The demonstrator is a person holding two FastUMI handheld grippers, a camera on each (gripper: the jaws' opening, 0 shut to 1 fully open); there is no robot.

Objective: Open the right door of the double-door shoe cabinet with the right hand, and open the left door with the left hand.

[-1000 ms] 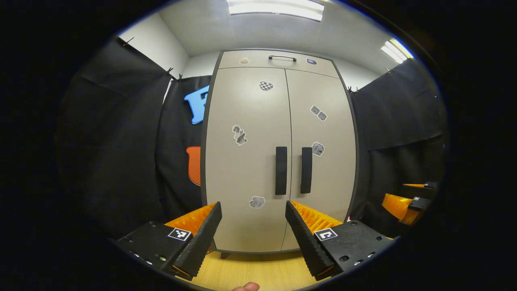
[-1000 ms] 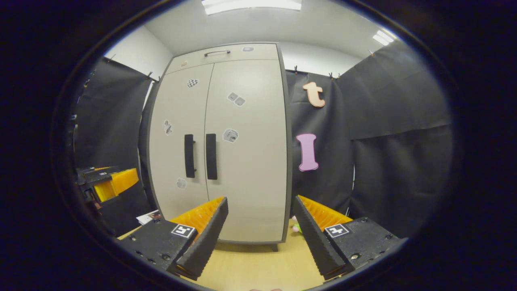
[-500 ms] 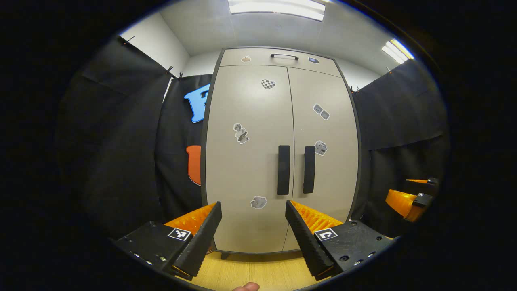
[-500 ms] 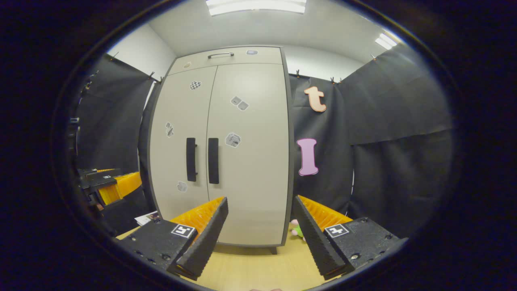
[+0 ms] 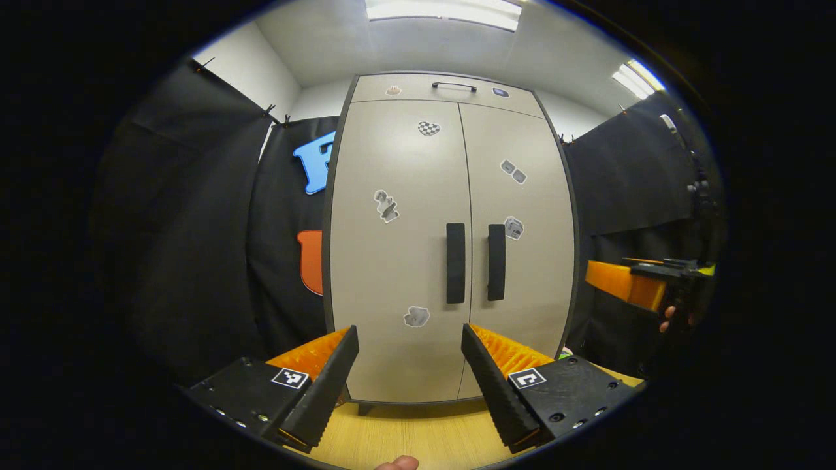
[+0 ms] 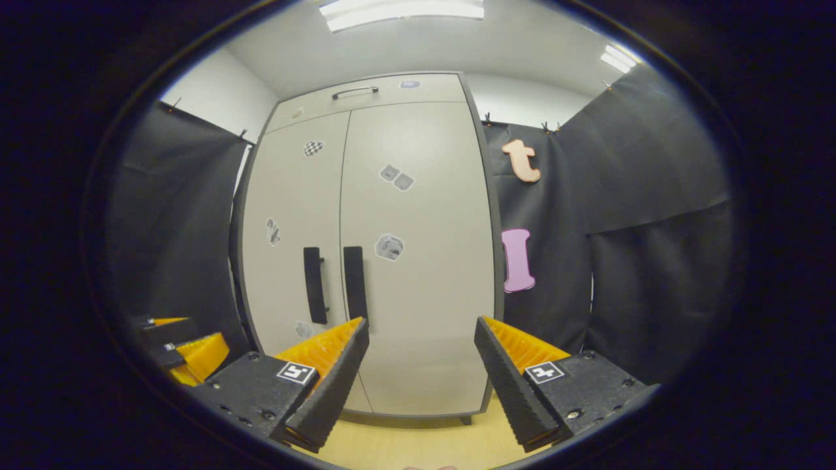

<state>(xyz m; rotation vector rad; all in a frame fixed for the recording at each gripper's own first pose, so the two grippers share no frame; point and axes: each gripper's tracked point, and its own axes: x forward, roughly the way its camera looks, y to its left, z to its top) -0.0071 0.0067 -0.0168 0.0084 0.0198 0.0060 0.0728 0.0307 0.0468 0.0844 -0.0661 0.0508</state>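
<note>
A tall beige shoe cabinet (image 5: 450,215) stands ahead with both doors closed. Its left door (image 5: 392,261) and right door (image 5: 529,274) each carry a black vertical handle by the centre seam, the left handle (image 5: 455,262) and the right handle (image 5: 496,262). My left gripper (image 5: 410,372) is open, some way in front of the left door and below the handles. In the right gripper view the cabinet (image 6: 372,248) fills the middle, with the right handle (image 6: 354,281) just above my open right gripper (image 6: 421,378). That right gripper (image 5: 643,284) also appears, raised, at the left gripper view's right edge.
Black cloth walls close in on both sides of the cabinet. A drawer with a thin handle (image 5: 454,85) tops the cabinet. A light wooden floor (image 5: 418,437) runs to the cabinet's foot. The left gripper (image 6: 189,349) sits low at the left in the right gripper view.
The right gripper has risen and moved closer to the cabinet, which looms larger in its view. The left gripper has barely shifted. Both doors stay closed.
</note>
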